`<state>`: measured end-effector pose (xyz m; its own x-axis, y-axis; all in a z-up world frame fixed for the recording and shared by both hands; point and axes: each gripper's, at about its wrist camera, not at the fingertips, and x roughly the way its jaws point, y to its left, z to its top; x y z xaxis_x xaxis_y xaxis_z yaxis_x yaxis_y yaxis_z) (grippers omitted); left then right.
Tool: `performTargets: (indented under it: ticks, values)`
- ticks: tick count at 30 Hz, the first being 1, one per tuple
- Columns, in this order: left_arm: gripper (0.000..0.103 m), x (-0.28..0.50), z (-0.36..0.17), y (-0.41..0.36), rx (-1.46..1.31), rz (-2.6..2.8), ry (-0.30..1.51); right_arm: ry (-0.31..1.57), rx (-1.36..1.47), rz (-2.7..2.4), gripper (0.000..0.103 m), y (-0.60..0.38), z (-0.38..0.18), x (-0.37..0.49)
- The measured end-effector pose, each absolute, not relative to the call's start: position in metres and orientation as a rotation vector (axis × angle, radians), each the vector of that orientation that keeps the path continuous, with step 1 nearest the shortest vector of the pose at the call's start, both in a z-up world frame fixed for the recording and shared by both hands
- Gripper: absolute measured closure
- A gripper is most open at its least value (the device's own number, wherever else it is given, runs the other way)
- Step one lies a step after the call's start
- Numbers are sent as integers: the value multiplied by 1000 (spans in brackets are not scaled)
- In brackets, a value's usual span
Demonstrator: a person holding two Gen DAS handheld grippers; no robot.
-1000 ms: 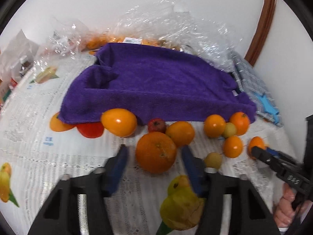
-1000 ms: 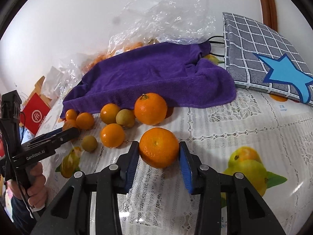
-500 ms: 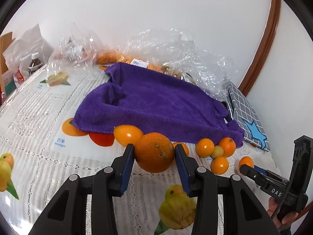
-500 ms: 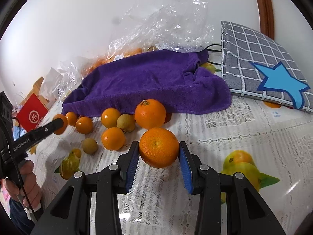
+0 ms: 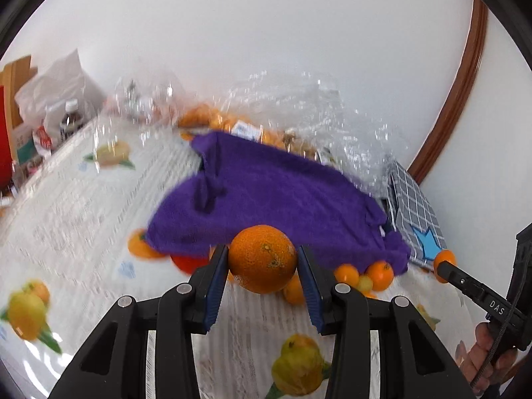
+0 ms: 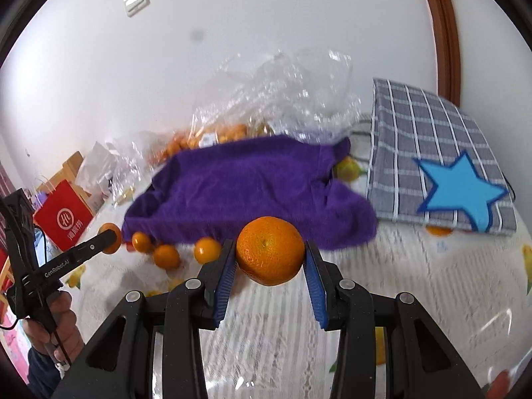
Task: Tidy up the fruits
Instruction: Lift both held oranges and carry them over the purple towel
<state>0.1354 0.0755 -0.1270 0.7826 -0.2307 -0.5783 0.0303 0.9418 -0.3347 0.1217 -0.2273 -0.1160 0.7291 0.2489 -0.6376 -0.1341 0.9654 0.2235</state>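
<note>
My left gripper is shut on a large orange and holds it above the table. My right gripper is shut on a mandarin, also lifted. In the left wrist view the right gripper shows at the right edge with its mandarin. In the right wrist view the left gripper shows at the left. Several small oranges lie along the front edge of a purple towel, which also shows in the left wrist view.
A clear plastic bag with more fruit lies behind the towel. A grey checked cushion with a blue star is at the right. A red paper bag and bottles stand at the left. The white lace tablecloth has printed fruit.
Both grippers have risen and tilted up with their fruit. The left one closed on the large orange and lifted it off the table; the right one kept its mandarin.
</note>
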Motion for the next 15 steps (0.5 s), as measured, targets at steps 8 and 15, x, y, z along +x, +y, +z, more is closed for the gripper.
performTargets:
  ticks: [8, 15]
  values:
    - [63, 184, -70, 85, -277, -118, 626, 659, 133, 205, 63, -221, -82, 166]
    - [63, 237, -38, 72, -224, -122, 574, 611, 134, 191, 63, -219, -64, 207]
